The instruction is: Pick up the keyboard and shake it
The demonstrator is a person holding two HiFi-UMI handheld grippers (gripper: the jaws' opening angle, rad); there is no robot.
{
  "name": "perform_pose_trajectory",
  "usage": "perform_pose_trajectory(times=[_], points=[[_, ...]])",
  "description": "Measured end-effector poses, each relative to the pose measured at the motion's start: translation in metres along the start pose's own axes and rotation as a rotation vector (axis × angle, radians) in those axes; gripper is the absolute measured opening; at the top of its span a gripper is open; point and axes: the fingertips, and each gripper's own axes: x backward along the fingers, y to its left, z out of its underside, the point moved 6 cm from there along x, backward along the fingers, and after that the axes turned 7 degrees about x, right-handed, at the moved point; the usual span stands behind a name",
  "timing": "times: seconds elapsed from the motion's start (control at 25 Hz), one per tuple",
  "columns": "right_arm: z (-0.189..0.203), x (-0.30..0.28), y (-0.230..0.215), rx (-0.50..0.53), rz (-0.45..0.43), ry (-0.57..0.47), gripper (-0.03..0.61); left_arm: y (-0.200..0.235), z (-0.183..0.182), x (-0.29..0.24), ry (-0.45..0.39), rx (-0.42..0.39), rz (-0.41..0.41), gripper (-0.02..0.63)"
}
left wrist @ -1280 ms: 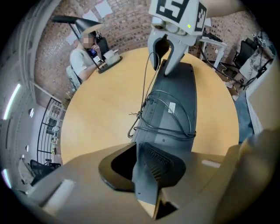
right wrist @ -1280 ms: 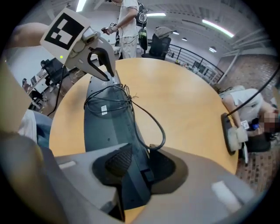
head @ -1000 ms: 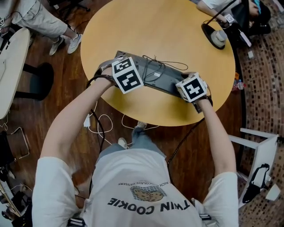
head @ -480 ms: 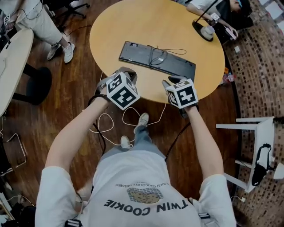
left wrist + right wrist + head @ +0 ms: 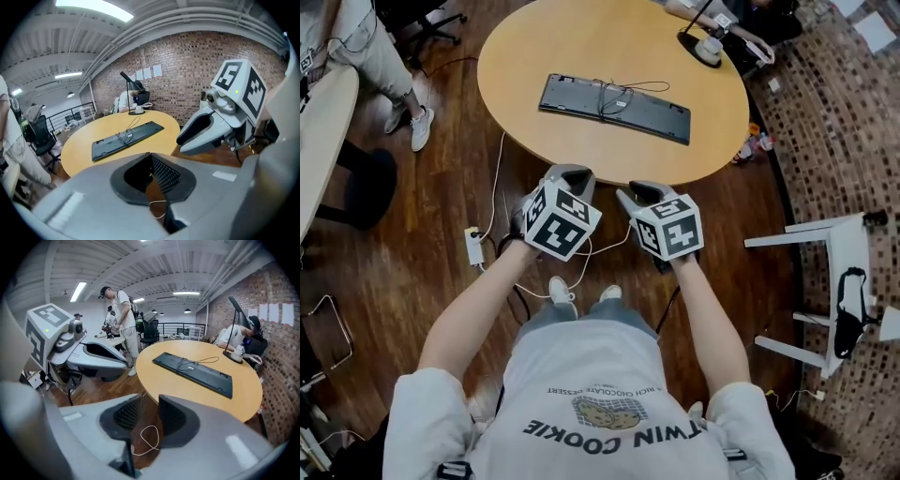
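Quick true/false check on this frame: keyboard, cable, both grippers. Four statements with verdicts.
1. The keyboard lies on the round table. True.
2. The left gripper grips the keyboard. False: its jaws are shut on nothing, over the floor.
3. The right gripper has its jaws apart and holds nothing. True; they have just been closing slightly, with only floor between them.
4. The cable hangs off the table edge. False: it lies on the keyboard and tabletop.

Head view looks steeply down; both gripper views face the same keyboard [image 5: 649, 114] from nearby.
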Motion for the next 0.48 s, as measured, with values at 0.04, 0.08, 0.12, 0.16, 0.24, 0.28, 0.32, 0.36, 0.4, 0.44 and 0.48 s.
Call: perform_pose_trajectory(times=[0.04, 0.08, 0.12, 0.16, 0.24, 0.28, 0.32, 0.36, 0.4, 0.44, 0.48], points=[[0.002, 0.008, 0.006, -0.021, -0.006, -0.024, 0.104, -0.007, 0.001, 0.004, -0.001, 0.045, 0.005, 0.008], [0.005, 0.016, 0.011, -0.045, -0.014, -0.050, 0.100, -0.015, 0.003, 0.007, -0.003, 0.085, 0.006, 0.008], [0.008, 0.024, 0.016, -0.068, -0.018, -0.077, 0.094, -0.024, 0.005, 0.011, -0.006, 0.115, 0.001, 0.008], [0.012, 0.031, 0.021, -0.085, -0.018, -0.101, 0.087, -0.034, 0.008, 0.014, -0.010, 0.134, -0.006, 0.008], [0.023, 0.047, 0.032, -0.107, 0.000, -0.142, 0.065, -0.056, 0.015, 0.019, -0.027, 0.152, -0.021, 0.008], [0.029, 0.055, 0.036, -0.117, 0.012, -0.162, 0.051, -0.068, 0.019, 0.022, -0.035, 0.162, -0.028, 0.008], [0.036, 0.064, 0.040, -0.128, 0.022, -0.183, 0.040, -0.080, 0.022, 0.026, -0.041, 0.176, -0.035, 0.008], [0.042, 0.074, 0.044, -0.135, 0.029, -0.202, 0.034, -0.092, 0.024, 0.030, -0.047, 0.190, -0.044, 0.008], [0.048, 0.084, 0.048, -0.136, 0.034, -0.217, 0.030, -0.105, 0.025, 0.034, -0.056, 0.202, -0.054, 0.008], [0.055, 0.094, 0.052, -0.131, 0.038, -0.229, 0.028, -0.118, 0.026, 0.038, -0.066, 0.210, -0.065, 0.008], [0.063, 0.103, 0.056, -0.125, 0.040, -0.237, 0.026, -0.131, 0.026, 0.043, -0.075, 0.214, -0.076, 0.008]])
